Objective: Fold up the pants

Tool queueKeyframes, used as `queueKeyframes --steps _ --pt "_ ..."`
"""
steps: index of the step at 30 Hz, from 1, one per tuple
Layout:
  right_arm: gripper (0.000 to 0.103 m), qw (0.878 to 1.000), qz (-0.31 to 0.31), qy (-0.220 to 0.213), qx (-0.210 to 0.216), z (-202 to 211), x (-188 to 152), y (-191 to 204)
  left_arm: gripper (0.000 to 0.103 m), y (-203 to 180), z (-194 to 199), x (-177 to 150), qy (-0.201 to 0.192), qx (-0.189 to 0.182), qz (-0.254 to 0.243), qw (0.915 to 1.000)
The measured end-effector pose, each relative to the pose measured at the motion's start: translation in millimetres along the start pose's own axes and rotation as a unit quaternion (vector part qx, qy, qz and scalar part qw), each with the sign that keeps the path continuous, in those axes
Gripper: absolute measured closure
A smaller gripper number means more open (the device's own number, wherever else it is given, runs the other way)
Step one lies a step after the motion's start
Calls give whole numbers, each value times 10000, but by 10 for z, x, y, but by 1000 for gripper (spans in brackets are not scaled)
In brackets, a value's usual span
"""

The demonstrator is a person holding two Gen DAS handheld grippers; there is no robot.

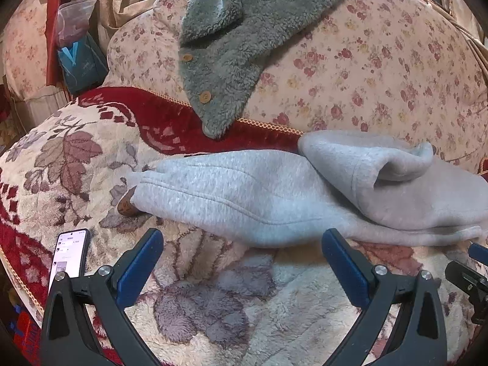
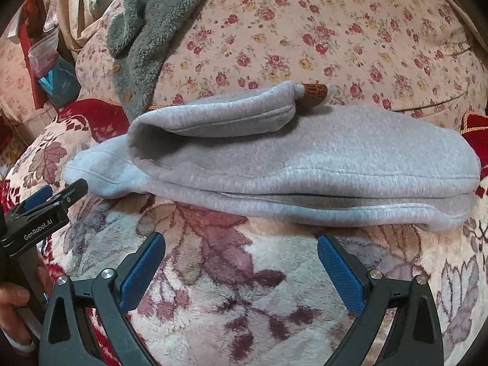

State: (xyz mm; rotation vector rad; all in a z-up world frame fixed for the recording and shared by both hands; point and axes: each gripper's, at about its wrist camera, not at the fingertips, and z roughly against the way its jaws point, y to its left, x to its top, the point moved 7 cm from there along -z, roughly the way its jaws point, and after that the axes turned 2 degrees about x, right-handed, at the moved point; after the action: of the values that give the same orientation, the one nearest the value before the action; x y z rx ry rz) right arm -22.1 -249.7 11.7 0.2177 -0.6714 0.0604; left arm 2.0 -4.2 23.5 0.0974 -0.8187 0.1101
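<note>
Floral blanket [image 1: 213, 305] is lying bare near both wide-open, empty claws, left gripper [image 1: 242, 244] and right gripper [image 2: 241, 245], facing the folded grey pants [image 2: 305, 164].

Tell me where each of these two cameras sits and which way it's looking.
Left wrist: rides the left hand-held gripper, open, facing the grey pants on the floral blanket; phone at left.
Right wrist: rides the right hand-held gripper, open, facing the same pants; the person's hand shows at left.
Shared: pants, blanket, grey fleece jacket, and each view catches the other gripper at its edge.
</note>
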Motion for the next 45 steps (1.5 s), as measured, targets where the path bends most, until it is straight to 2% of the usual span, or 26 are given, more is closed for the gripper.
queueKeyframes --steps 8,15,23,31,33,35,36,40,45 --pt "1 9996 -281 5 -53 28 -27 -295 0 48 -129 -51 234 14 86 9997" --pt "1 9945 -994 52 -340 134 -172 -1054 0 143 -239 -72 410 29 365 9985" --pt "1 9813 -1841 -46 -560 275 -272 -1893 0 96 -382 -113 602 76 318 9977" --pt "2 9615 -2716 -301 -299 273 -224 -2454 0 149 -559 -57 682 137 513 9963" --pt "7 9584 -2834 -267 -211 219 -213 -2539 0 162 -608 -21 663 198 500 9963" --pt "31 9565 -2911 -161 -127 143 -224 -2593 0 180 -660 -5 693 231 500 9961" --pt "34 9551 -2958 -156 -97 123 -229 -2616 0 194 -696 -6 744 214 531 9956" --pt "36 9451 -3252 -300 116 84 -220 -2703 0 240 -802 -15 914 127 660 9935" --pt "36 9427 -3310 -375 194 -10 -149 -2724 0 275 -909 29 1002 17 856 9913"
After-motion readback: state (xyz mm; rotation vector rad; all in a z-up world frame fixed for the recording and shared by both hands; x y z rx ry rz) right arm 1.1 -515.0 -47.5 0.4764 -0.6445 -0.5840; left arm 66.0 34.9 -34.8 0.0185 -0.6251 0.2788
